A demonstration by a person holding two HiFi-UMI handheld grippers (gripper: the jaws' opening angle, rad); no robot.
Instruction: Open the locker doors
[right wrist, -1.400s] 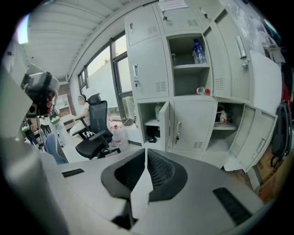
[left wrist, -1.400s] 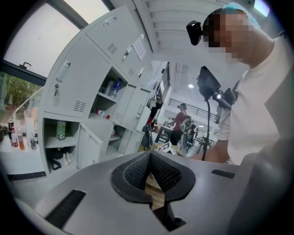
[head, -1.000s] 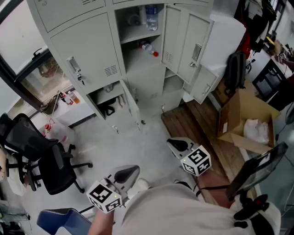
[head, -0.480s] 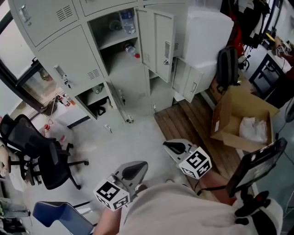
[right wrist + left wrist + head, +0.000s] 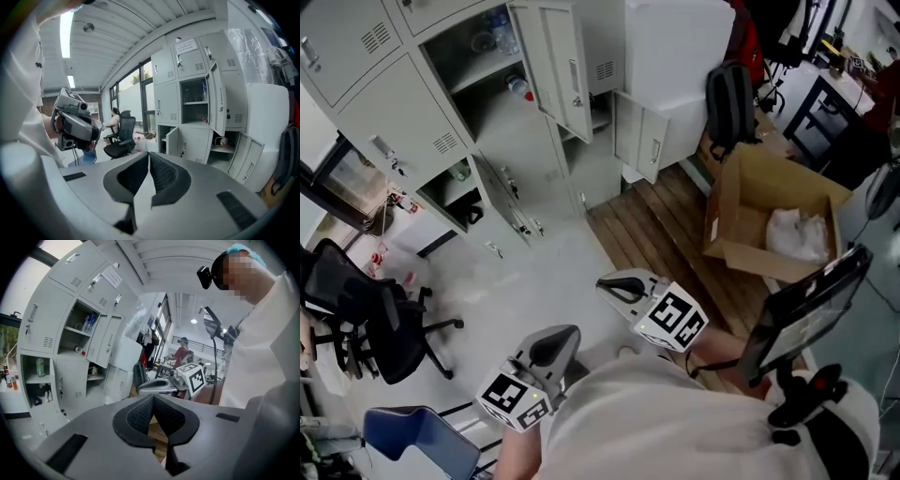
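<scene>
Backing away from the lockers [image 5: 394, 94], now further off with several doors [image 5: 562, 66] already open, we carry left gripper [image 5: 553, 343] and right gripper [image 5: 614, 285] fingers clenched on nothing, opening seemingly paused.

Office-lab workspace, locker corner: bank of grey metal lockers [image 5: 389, 108], black swivel chair [image 5: 366, 319], open cardboard box [image 5: 750, 192] on wood planking [image 5: 652, 234], backpack [image 5: 729, 98], ceiling strip lights [image 5: 65, 28], tall windows [image 5: 132, 98].
</scene>
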